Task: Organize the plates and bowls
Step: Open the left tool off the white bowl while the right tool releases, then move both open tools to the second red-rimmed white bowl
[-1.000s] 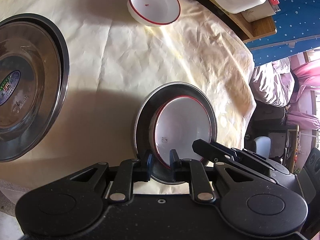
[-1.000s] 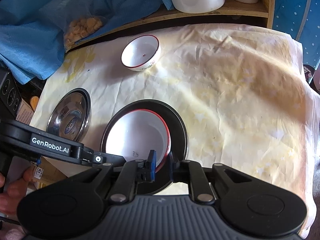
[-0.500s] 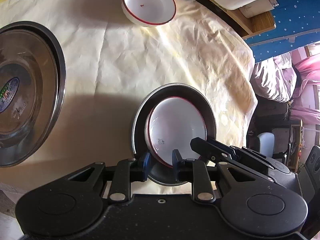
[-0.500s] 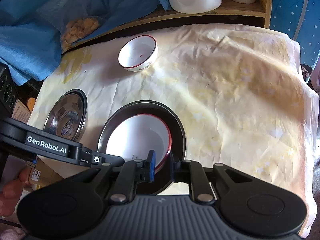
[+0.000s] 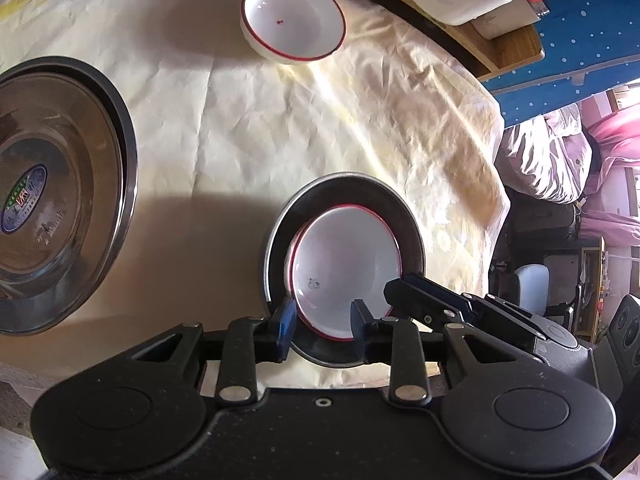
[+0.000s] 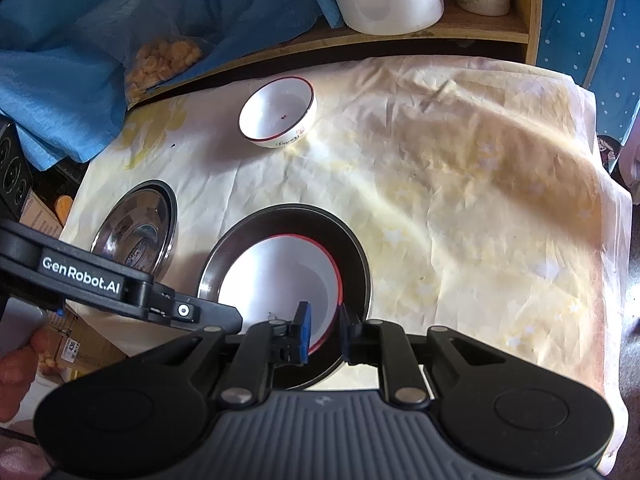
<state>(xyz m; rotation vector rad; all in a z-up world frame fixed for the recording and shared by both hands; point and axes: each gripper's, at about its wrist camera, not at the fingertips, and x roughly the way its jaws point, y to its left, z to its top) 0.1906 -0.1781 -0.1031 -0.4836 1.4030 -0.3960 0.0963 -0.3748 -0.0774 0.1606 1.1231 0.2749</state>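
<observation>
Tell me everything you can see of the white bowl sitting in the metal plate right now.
The white bowl is glossy, ceramic-looking, with a thin red rim and a small dark mark inside. It appears empty and sits upright in the dark-rimmed metal plate, off-centre. The left gripper and right gripper both straddle its near rim with jaws parted; whether the pads touch it is unclear. It seems nested in a second red-rimmed bowl.

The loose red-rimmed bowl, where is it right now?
The loose bowl sits alone at the far side of the cloth, near the wooden shelf, beyond the steel plate and left of centre in the right wrist view.
</observation>
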